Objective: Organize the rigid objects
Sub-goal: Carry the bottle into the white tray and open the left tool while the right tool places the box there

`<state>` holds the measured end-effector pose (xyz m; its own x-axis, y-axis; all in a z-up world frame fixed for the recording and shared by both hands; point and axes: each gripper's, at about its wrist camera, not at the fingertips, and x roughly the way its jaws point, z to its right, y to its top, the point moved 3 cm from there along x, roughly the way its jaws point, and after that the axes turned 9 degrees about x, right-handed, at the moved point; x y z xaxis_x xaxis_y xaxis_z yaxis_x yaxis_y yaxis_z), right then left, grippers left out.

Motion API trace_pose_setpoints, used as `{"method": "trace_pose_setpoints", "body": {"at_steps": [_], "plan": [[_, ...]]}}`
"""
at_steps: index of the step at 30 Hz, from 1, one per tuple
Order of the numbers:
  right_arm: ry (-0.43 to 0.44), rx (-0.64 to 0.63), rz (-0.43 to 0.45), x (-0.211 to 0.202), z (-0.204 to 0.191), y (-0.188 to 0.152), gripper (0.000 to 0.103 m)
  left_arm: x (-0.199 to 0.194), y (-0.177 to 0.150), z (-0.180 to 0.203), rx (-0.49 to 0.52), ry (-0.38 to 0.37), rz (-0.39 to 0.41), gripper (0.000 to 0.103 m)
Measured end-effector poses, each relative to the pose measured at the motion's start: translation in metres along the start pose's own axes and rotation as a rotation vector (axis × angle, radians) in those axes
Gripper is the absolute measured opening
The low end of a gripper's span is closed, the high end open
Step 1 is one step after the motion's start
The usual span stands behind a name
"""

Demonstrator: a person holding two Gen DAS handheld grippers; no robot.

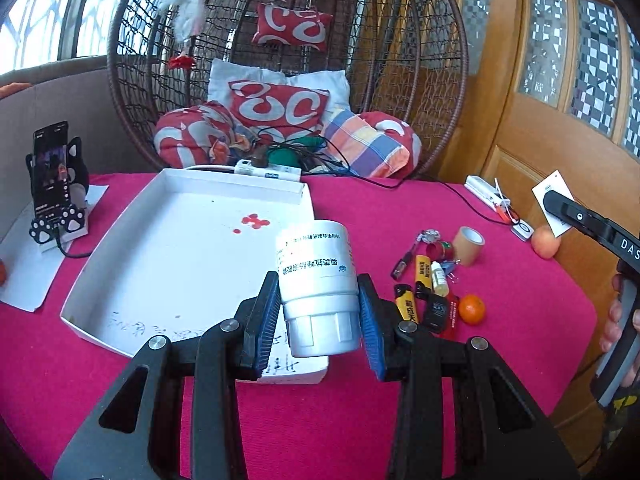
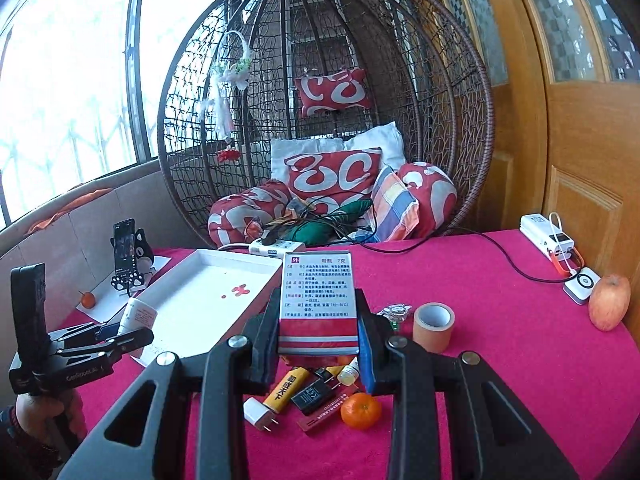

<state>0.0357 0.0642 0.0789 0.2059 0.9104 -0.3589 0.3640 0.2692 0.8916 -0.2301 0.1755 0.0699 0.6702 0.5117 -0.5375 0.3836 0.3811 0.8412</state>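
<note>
My left gripper [image 1: 318, 320] is shut on a white pill bottle [image 1: 316, 280], cap toward the camera, held over the near right corner of the white tray [image 1: 132, 236]. My right gripper [image 2: 318, 340] is shut on a red and white medicine box [image 2: 318, 300], held above a pile of small items: a yellow lighter [image 2: 286, 390], a white plug [image 2: 258, 412], a black box [image 2: 312, 396] and a small dropper bottle [image 2: 350, 372]. The tray [image 2: 208, 280] holds nothing but red stains. The left gripper with the bottle also shows in the right wrist view [image 2: 120, 332].
A tape roll [image 2: 434, 326], a mandarin [image 2: 360, 410], an apple [image 2: 608, 302], a power bank [image 2: 546, 236] and cables lie on the red cloth. A phone on a cat stand [image 1: 54, 184] stands at the left. A hanging wicker chair with cushions [image 1: 280, 108] is behind the table.
</note>
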Motion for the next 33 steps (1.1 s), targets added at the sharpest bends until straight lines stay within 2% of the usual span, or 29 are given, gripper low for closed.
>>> {"method": "trace_pose_setpoints", "body": {"at_steps": [26, 33], "plan": [[0.058, -0.091, -0.145, 0.054, -0.071, -0.017, 0.031, -0.014, -0.018, -0.063, -0.094, 0.092, 0.009, 0.037], [0.055, -0.116, -0.19, 0.078, -0.092, -0.018, 0.031, -0.005, -0.008, -0.088, -0.073, 0.136, 0.003, 0.037]]}}
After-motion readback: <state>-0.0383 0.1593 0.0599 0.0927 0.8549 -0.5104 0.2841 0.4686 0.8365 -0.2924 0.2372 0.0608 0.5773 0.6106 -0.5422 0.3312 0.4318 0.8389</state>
